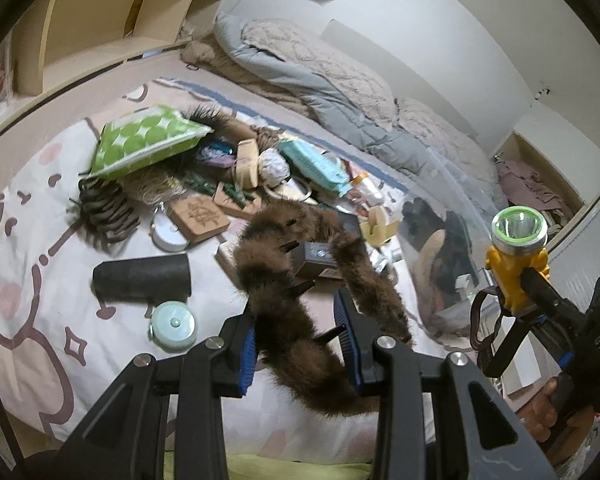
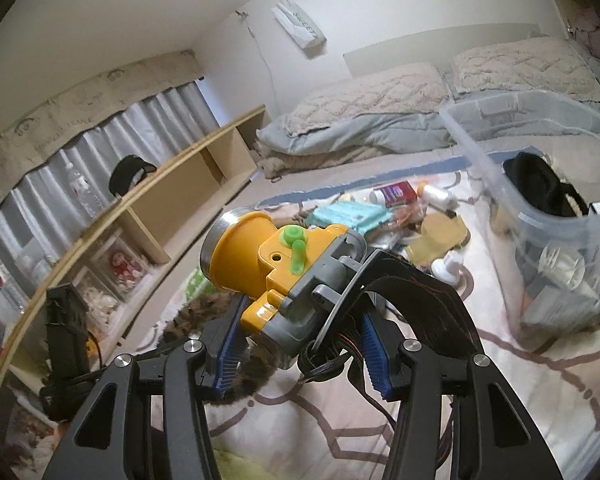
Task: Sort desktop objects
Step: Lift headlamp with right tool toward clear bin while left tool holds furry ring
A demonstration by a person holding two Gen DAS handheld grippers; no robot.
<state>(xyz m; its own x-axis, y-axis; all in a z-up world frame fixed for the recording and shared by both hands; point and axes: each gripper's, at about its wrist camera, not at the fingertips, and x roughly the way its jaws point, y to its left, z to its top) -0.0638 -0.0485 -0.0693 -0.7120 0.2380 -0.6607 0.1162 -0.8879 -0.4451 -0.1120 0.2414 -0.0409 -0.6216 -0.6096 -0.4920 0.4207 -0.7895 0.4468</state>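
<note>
Left wrist view shows a patterned bedspread [image 1: 40, 240] filling the scene, with a clear plastic bin [image 1: 452, 208] at about three o'clock and a heap of clutter [image 1: 260, 176] near centre. A green dotted cushion [image 1: 144, 144] lies at ten o'clock, a black cylinder [image 1: 142, 278] at eight o'clock, and a pale green round tin [image 1: 174, 325] just below that cylinder. The left gripper [image 1: 300, 344] clamps its blue pads onto a brown furry hair claw [image 1: 300, 280], held up above the bedspread. The right gripper [image 2: 300, 344] has its fingers pressed against a yellow headlamp [image 2: 268, 268] and its dark strap [image 2: 420, 296], lifted clear of the bed, with the bin at two o'clock.
</note>
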